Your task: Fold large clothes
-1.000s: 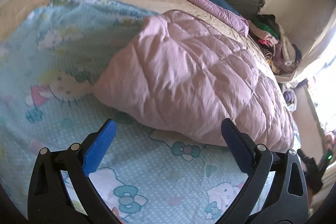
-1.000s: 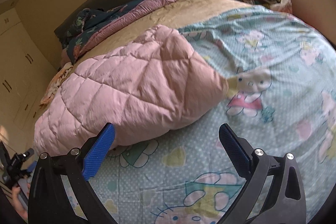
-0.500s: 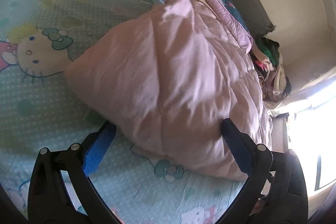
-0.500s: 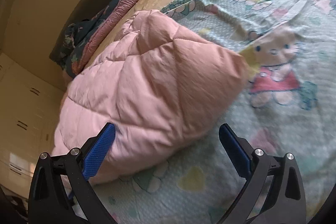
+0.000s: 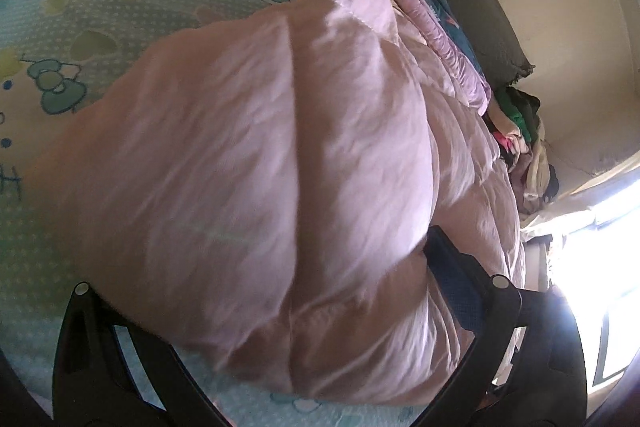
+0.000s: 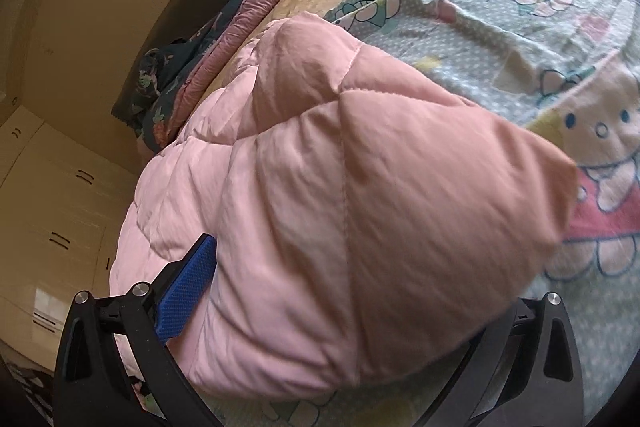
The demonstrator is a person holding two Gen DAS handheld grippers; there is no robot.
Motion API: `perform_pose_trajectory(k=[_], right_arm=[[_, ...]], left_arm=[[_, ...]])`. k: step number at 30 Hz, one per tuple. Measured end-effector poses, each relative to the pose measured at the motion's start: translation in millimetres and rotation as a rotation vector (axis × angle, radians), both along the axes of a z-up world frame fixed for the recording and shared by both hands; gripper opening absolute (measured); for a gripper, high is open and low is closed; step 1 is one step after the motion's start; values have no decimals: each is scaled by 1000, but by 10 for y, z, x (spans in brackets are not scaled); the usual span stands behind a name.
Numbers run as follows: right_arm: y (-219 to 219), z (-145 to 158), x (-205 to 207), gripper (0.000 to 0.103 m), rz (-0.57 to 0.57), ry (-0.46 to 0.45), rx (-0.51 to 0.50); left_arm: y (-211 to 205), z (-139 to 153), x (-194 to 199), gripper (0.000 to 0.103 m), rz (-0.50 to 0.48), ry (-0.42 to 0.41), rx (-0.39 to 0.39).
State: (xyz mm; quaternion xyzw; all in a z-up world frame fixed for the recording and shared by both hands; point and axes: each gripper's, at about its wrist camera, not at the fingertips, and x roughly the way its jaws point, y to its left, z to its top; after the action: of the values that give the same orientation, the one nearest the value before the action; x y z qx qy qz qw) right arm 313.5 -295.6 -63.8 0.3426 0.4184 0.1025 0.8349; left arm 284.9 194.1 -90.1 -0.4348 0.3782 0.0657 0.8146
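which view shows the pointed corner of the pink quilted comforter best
The right wrist view: the pink quilted comforter shows its pointed corner sharp against the cartoon cat bedsheet. The left wrist view shows only blurred bulk, corner indistinct.

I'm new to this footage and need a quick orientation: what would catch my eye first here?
A puffy pink quilted comforter fills the middle of both wrist views, lying on a pale blue cartoon-cat bedsheet. The open left gripper and right gripper each straddle its near edge. A heap of clothes sits against the far wall.
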Motion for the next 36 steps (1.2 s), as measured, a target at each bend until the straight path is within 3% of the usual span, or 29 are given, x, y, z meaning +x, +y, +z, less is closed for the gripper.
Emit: perform_pose_trajectory(k=[4, 6, 10, 14, 17, 19, 24, 36], right_arm=[[22, -6, 72, 98, 18, -24, -14], [41, -2, 84, 90, 33, -38, -25], [94, 87, 74, 64, 91, -99, -31], [215, 299, 42, 48, 150, -165, -136], [373, 530, 15, 42, 196, -220, -258], [498, 692, -13, 40, 237, -261, -342], [686, 997, -99, 36, 297, -340, -457], [806, 1378, -384, 35, 359, -416, -531]], left_arm=[[-28, 31, 34, 95, -2, -17, 36], [-49, 47, 49, 91, -7, -27, 58], [-88, 131, 57, 74, -24, -50, 113], [-175, 296, 104, 51, -47, -74, 207], [-273, 467, 115, 41, -64, -85, 309], [-363, 599, 121, 38, -74, -97, 383], [-440, 827, 87, 35, -102, -118, 451], [-452, 1158, -151, 34, -143, -151, 476]])
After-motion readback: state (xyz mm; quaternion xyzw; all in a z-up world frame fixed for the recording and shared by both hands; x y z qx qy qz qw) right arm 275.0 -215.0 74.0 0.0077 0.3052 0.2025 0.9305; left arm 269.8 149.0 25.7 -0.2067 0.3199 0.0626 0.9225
